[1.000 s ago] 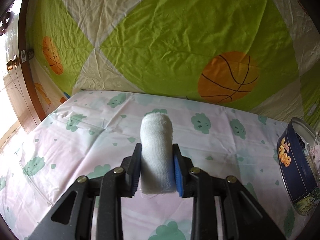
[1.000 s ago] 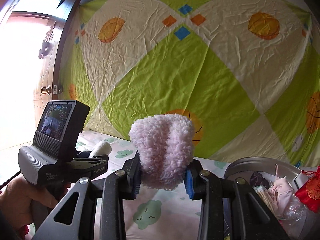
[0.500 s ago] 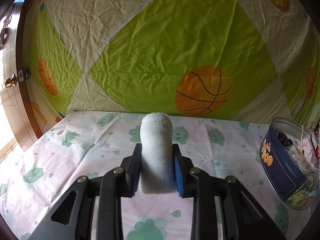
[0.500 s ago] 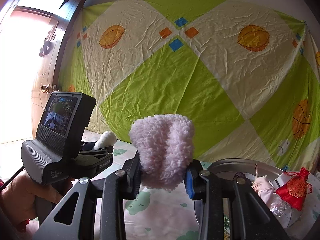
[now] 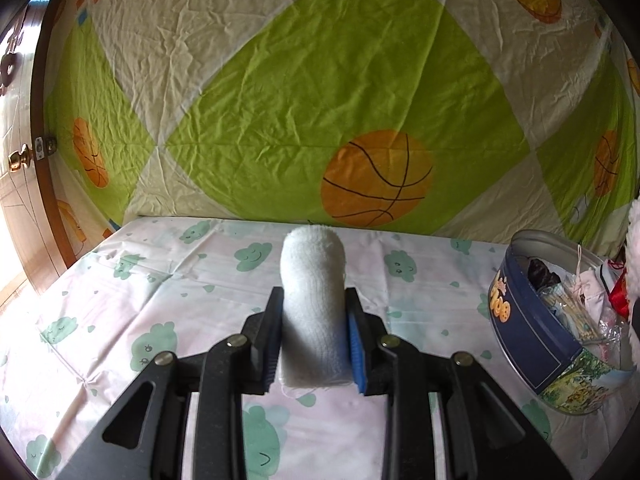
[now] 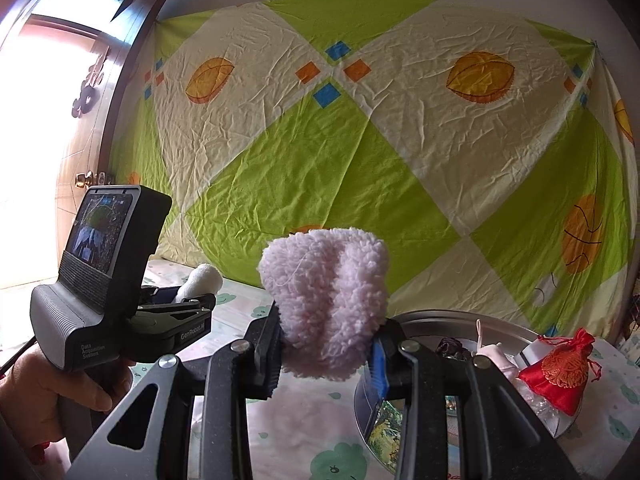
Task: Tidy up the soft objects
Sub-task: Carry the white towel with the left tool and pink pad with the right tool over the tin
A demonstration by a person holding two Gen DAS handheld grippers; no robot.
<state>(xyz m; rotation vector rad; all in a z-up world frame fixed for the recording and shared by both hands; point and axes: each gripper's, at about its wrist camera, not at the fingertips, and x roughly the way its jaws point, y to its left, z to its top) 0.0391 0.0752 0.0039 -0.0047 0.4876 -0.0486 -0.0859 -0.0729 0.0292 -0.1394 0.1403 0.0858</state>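
Two grippers, one white roll (image 5: 313, 304), one pink fluffy bundle (image 6: 326, 300), one tin (image 5: 536, 344).

Both tools have swung sideways, bringing the round tin (image 5: 560, 344) further into each view.

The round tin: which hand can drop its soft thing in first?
Probably the right: its claw, holding the pink fluffy sock, sits right by the tin. The left claw, holding the white roll, is farther off.
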